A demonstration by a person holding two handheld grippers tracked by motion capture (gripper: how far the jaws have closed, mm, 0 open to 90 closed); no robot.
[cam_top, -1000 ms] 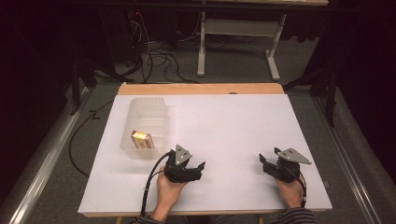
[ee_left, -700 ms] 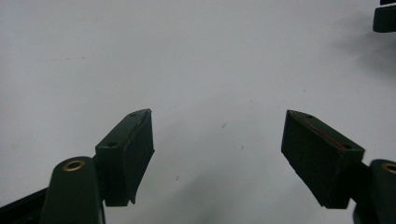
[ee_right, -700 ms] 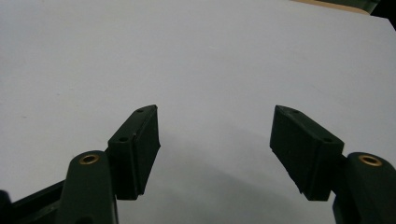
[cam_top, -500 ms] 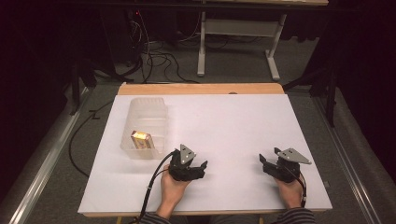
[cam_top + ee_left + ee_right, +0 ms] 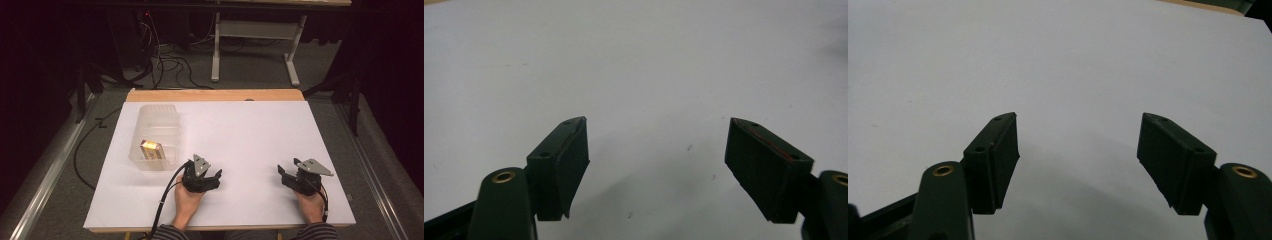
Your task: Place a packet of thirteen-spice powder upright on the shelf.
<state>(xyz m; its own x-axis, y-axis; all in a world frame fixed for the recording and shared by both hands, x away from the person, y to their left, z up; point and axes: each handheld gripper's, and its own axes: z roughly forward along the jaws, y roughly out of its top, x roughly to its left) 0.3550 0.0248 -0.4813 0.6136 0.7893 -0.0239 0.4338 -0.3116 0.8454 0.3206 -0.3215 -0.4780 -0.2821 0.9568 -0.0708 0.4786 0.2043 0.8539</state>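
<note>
The left gripper (image 5: 216, 176) is being held low over the white table (image 5: 250, 130) near its near edge, a little left of the middle, with its grey plate on top and its cable trailing back toward the person's sleeve. In the left gripper view the two black jaws are being kept apart, with bare white tabletop showing in the gap and nothing caught between the pads (image 5: 569, 160). The right gripper (image 5: 281, 175) is being held near the near right part of the table, well apart from the left one, and its jaws are likewise being kept spread in the right gripper view, with nothing between its pads (image 5: 1003, 160). A clear plastic container (image 5: 156, 135) is lying on the left half of the table, farther from the person than the left gripper and to its left. A small yellowish box (image 5: 151, 149) is resting inside the container, at its near end. Neither gripper is touching the container. Beyond the far edge, cables and a table frame are lying on the dark floor.
</note>
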